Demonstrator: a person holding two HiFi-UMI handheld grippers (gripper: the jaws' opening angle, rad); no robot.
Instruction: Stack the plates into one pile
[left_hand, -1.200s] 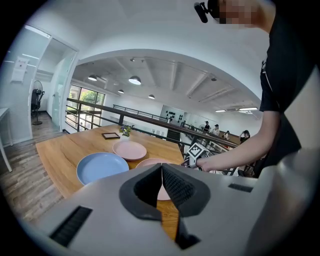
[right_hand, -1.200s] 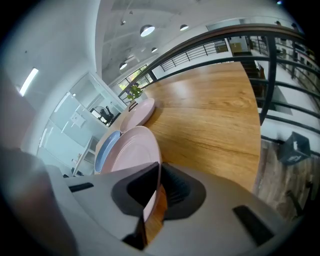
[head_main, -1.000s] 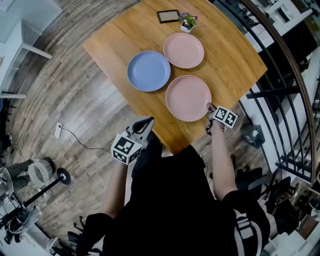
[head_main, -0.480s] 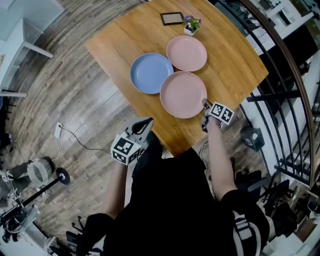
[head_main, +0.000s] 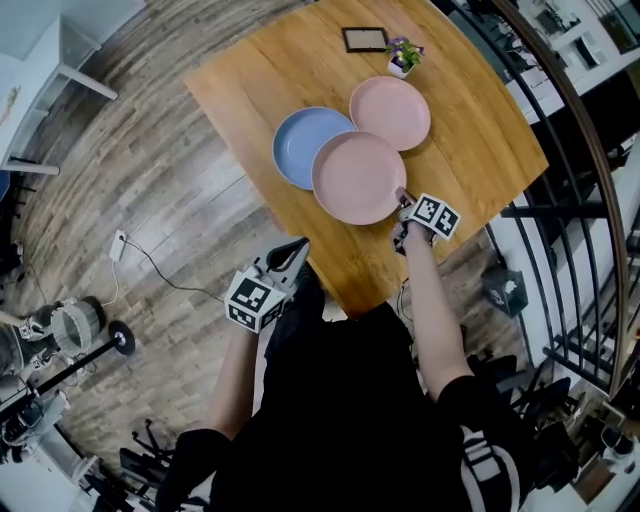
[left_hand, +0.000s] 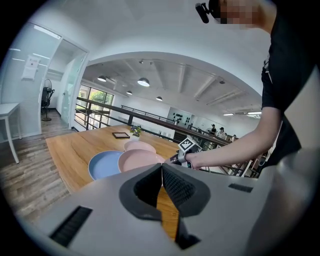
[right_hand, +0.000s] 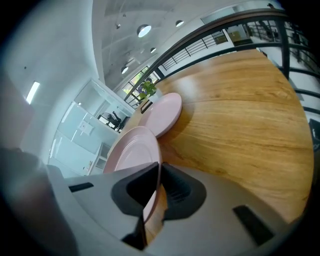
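Right claw (head_main: 401, 196), pinching a pink plate (head_main: 358, 177) by its rim, carries it across the bench (head_main: 480, 140) until it overlaps the blue plate (head_main: 298, 145); stacking is under way.

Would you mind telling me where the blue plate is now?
In the head view the blue plate lies on the wooden table, left of the far pink plate; the near pink plate, gripped by the right tool, overlaps its right edge.
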